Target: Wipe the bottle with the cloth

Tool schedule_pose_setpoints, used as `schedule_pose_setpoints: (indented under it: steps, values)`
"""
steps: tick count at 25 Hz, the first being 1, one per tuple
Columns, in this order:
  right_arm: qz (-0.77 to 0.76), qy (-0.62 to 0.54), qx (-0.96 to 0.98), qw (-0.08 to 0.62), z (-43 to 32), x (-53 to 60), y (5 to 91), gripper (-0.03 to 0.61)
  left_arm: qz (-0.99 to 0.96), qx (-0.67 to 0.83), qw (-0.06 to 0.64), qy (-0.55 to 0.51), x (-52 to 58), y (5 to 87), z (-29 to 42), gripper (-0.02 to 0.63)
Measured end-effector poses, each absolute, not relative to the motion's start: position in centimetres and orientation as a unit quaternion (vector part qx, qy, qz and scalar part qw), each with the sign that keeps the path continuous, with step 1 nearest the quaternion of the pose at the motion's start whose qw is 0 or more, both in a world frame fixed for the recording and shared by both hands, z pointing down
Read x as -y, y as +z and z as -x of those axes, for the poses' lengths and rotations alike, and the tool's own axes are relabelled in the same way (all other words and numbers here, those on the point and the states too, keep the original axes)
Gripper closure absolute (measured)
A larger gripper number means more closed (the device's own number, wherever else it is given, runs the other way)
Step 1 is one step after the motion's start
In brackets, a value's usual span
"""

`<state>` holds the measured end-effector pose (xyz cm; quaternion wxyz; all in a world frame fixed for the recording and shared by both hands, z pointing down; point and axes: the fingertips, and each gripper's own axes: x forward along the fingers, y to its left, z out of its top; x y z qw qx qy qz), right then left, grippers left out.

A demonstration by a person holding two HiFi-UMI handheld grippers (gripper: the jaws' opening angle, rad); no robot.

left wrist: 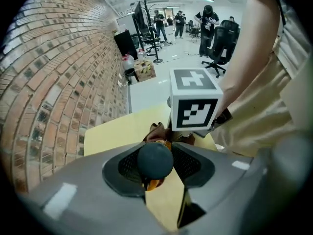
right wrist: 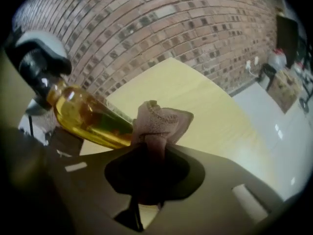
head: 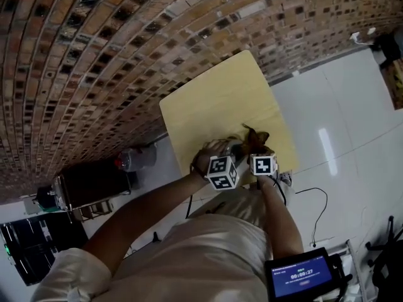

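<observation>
A bottle of yellow liquid (right wrist: 90,115) with a dark cap (right wrist: 33,65) hangs tilted above the yellow table (head: 214,106). My left gripper (left wrist: 156,169) is shut on it. In the left gripper view I look along the bottle's dark cap (left wrist: 155,159), which sits between the jaws. My right gripper (right wrist: 149,173) is shut on a crumpled brownish cloth (right wrist: 161,121), whose free end touches the bottle's side. In the head view both grippers are close together at the table's near edge, with the cloth (head: 255,136) sticking out past the right marker cube (head: 263,164).
A brick wall (head: 94,61) runs behind the table. White tiled floor (head: 352,124) lies to the right, with a cable (head: 318,212) on it. A dark cart (head: 94,184) and a red-capped plastic bottle (head: 135,159) stand at the left. People and office chairs (left wrist: 222,38) are far off.
</observation>
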<state>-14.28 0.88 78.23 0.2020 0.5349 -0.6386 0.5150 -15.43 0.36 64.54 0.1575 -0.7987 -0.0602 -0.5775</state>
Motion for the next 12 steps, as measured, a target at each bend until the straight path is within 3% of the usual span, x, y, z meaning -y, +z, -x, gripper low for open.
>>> schedule_pose_setpoints:
  steps: [3, 5, 12]
  values:
    - [-0.506, 0.412, 0.691, 0.312, 14.1, 0.1, 78.7, 0.506, 0.802, 0.031, 0.125, -0.583, 0.1, 64.5, 15.4, 0.434]
    - [-0.502, 0.382, 0.701, 0.331, 13.5, 0.8, 78.3, 0.506, 0.809, -0.005, 0.083, -0.582, 0.7, 64.2, 15.4, 0.437]
    - [-0.537, 0.406, 0.717, 0.18, 8.7, 0.1, 73.6, 0.506, 0.808, -0.143, -0.071, -0.567, 3.9, 64.2, 15.4, 0.442]
